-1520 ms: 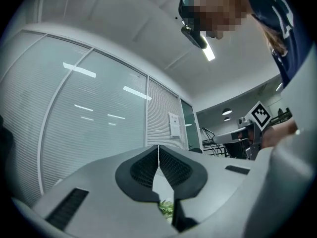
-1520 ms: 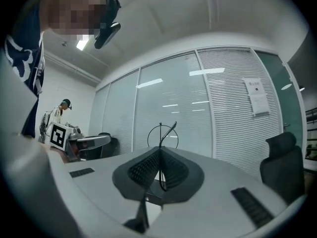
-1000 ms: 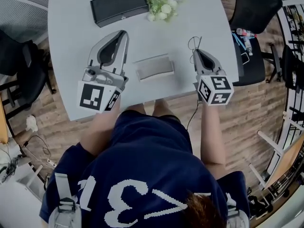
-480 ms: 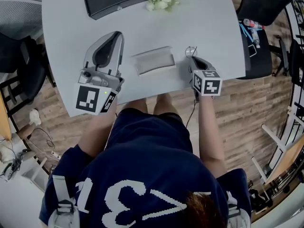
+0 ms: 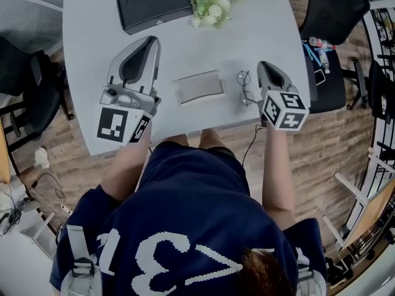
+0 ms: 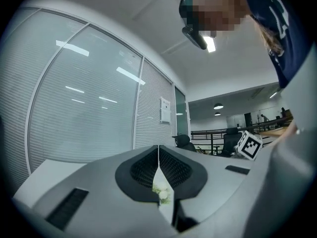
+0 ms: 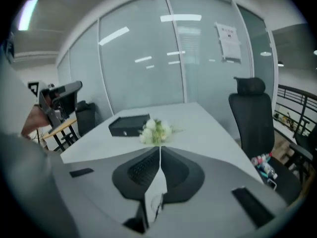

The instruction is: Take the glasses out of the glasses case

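Observation:
A grey glasses case point(image 5: 199, 87) lies near the front edge of the white table point(image 5: 92, 54), between my two grippers. Thin wire-framed glasses point(image 5: 245, 89) lie on the table just right of the case. They rest beside the left flank of my right gripper point(image 5: 263, 64), apart from its tips. That gripper's jaws meet with nothing between them in the right gripper view point(image 7: 159, 150). A bit of the glasses point(image 7: 153, 205) shows below them. My left gripper point(image 5: 152, 41) is left of the case, also shut and holding nothing point(image 6: 158, 150).
A black box point(image 5: 154, 6) and a small bunch of white flowers point(image 5: 210, 6) sit at the far side of the table. Black office chairs point(image 5: 336, 11) stand to the right and left. The person's legs are at the table's near edge.
The glasses hung at the right gripper's tips a second ago; now they lie on the table beside it. The right gripper has shifted slightly right. The left gripper has barely moved.

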Demonstrator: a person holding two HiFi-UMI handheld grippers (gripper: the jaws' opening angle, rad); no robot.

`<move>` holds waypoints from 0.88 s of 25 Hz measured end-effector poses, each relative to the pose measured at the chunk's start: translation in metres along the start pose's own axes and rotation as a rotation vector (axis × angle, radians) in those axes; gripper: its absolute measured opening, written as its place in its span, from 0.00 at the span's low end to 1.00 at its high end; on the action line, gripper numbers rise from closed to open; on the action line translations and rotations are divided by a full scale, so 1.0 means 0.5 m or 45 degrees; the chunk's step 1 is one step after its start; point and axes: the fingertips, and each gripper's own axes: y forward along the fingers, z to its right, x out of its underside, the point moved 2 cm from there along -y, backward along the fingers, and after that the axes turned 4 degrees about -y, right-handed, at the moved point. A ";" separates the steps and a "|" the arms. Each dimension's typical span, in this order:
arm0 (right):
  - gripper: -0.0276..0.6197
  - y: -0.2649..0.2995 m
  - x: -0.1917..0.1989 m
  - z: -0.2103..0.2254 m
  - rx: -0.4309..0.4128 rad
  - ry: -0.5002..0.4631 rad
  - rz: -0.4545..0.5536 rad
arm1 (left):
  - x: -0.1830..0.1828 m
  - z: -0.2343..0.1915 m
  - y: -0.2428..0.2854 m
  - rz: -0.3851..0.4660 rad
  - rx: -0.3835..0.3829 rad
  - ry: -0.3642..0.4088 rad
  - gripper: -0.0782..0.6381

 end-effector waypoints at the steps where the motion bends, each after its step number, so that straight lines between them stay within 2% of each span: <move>1: 0.09 -0.015 -0.048 -0.003 -0.006 -0.020 0.094 | -0.014 -0.002 0.000 0.019 -0.004 0.008 0.14; 5: 0.09 -0.079 -0.220 -0.030 -0.018 -0.103 0.386 | -0.073 -0.008 0.000 0.103 -0.022 0.042 0.14; 9: 0.08 -0.128 -0.337 -0.063 -0.033 -0.183 0.563 | -0.126 -0.020 -0.005 0.172 -0.049 0.091 0.14; 13: 0.08 -0.143 -0.400 -0.101 -0.090 -0.228 0.651 | -0.155 -0.041 -0.028 0.213 -0.104 0.123 0.14; 22: 0.08 -0.096 -0.476 -0.259 -0.350 -0.291 0.736 | -0.179 -0.113 -0.133 0.216 -0.310 0.164 0.14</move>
